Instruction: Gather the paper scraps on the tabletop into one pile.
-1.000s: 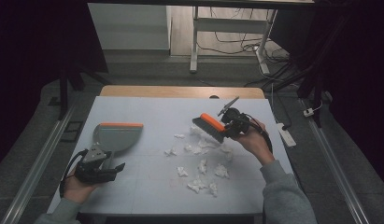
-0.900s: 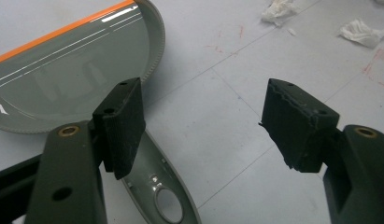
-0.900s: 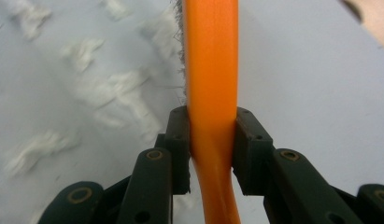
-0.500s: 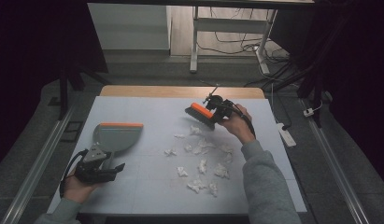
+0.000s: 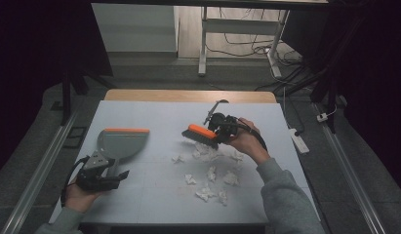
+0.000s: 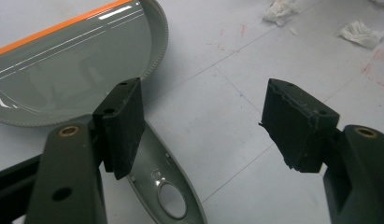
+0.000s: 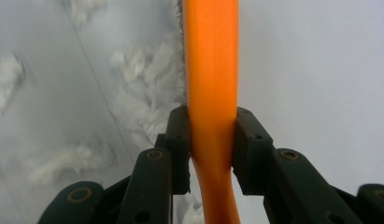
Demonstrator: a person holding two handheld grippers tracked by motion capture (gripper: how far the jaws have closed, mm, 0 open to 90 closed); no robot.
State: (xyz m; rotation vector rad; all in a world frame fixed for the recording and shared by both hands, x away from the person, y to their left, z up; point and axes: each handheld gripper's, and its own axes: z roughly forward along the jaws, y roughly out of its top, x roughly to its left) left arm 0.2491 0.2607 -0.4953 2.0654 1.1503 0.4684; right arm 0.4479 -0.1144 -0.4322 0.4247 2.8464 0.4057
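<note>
A grey dustpan (image 5: 121, 141) with an orange lip lies on the left of the table. Its handle end (image 6: 166, 196) runs just under my left gripper (image 6: 203, 126), whose jaws stand open with bare table between them. That left gripper (image 5: 120, 176) rests near the front left corner. My right gripper (image 5: 218, 130) is shut on the orange brush (image 5: 200, 134), with both pads clamped on the orange handle (image 7: 212, 56) at the right gripper (image 7: 212, 149). The bristles sit at the far edge of several crumpled white paper scraps (image 5: 208, 173), and some scraps (image 7: 143, 88) lie right beside the brush.
A pale mat (image 5: 154, 195) covers the wooden table (image 5: 188, 95). More scraps (image 6: 362, 33) lie to the right of the dustpan bowl (image 6: 63, 70). A power strip (image 5: 299, 141) lies on the floor off the right edge. Metal rails run along both sides.
My right hand carried the brush away from me, then brought it back down and to the left onto the far edge of the scraps. The left hand and dustpan stayed put.
</note>
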